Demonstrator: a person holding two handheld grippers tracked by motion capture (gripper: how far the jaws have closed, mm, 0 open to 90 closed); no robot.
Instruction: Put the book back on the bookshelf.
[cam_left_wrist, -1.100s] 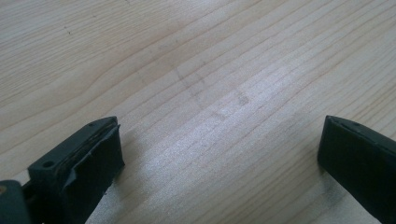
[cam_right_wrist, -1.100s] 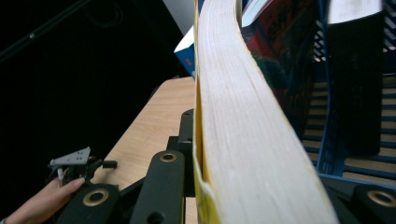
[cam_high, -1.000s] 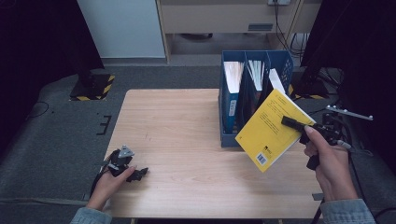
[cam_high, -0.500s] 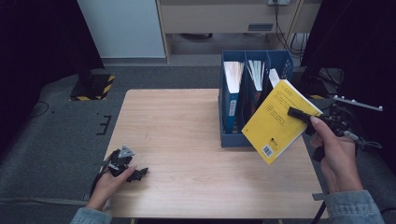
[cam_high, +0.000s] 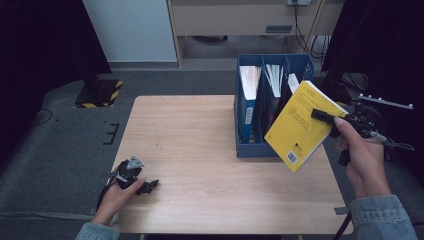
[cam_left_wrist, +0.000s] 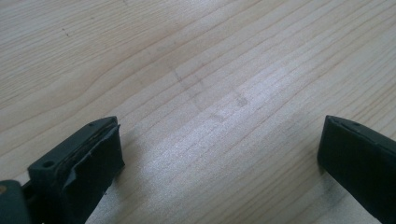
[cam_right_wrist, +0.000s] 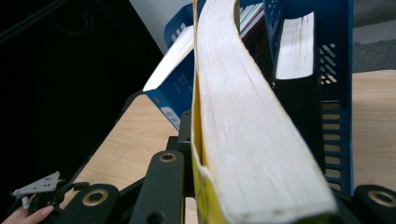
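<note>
Near the front left corner of the desk (cam_high: 200, 125) the left gripper (cam_high: 142, 186) rests in the person's left hand (cam_high: 116, 197), just where it lay a second ago; in the left gripper view its jaws stand wide apart over bare wood grain with nothing between them, so this hand takes no part in the work for now. Toward the right edge stands the blue file organiser (cam_high: 248, 145), its slots already holding upright books and papers. What has changed is on the right: the yellow paperback (cam_high: 300, 127), clamped along its edge by the right gripper (cam_high: 325, 116), has risen over the last second and moved closer to the organiser's right-hand slot, and now hangs tilted in the air beside the organiser's right side, clear of the desk. In the right gripper view the jaws are pressed tight on the book, whose page block (cam_right_wrist: 243, 116) bows away toward the blue dividers (cam_right_wrist: 336, 93). Judging from this, the book is being carried up to be slotted into the organiser; it looks set to need more height and a straighter, more upright angle before its lower edge can drop in.
</note>
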